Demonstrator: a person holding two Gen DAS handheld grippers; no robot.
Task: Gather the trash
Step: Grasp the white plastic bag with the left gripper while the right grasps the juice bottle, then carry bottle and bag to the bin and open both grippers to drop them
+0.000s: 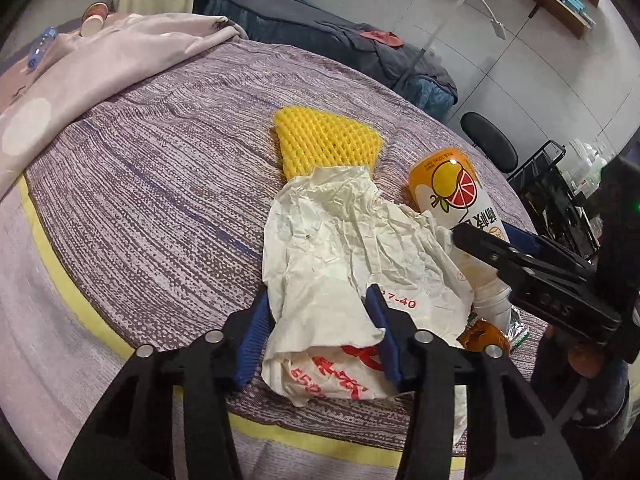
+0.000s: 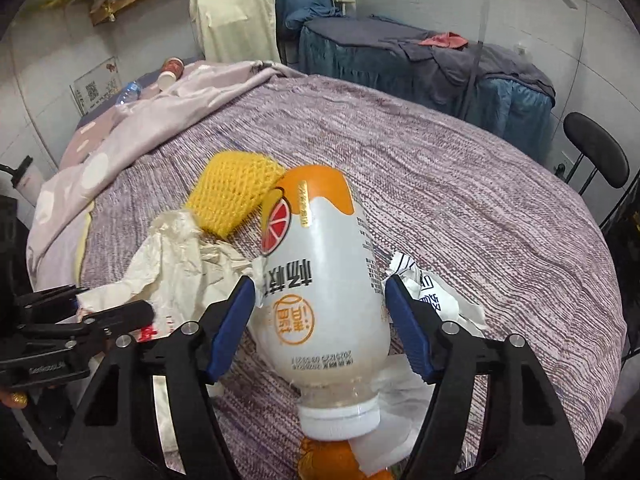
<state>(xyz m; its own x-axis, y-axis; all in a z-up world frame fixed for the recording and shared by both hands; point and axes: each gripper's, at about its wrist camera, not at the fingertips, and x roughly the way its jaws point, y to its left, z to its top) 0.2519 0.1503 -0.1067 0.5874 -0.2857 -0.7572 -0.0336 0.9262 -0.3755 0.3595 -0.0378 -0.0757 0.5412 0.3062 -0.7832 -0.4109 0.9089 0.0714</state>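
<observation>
Covering the bed, the striped bedspread (image 1: pixel 160 184) bore the trash. Left gripper (image 1: pixel 316 336) pinched the crumpled white bag (image 1: pixel 340 248), presumably as the collecting sack. Right gripper (image 2: pixel 320 320), spread, straddled the drink bottle (image 2: pixel 320 280) lying cap-near, seemingly ungripped.

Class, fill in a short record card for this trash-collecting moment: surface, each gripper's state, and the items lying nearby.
surface: bed cover, purple woven
left gripper: fingers on either side of the white plastic bag; contact unclear
right gripper: open, fingers flanking the drink bottle, gap visible at each side
bottle position: lying down, white cap toward the camera
yellow foam net: beyond the bag, partly under its far edge
far corner: paper cups, water bottle
</observation>
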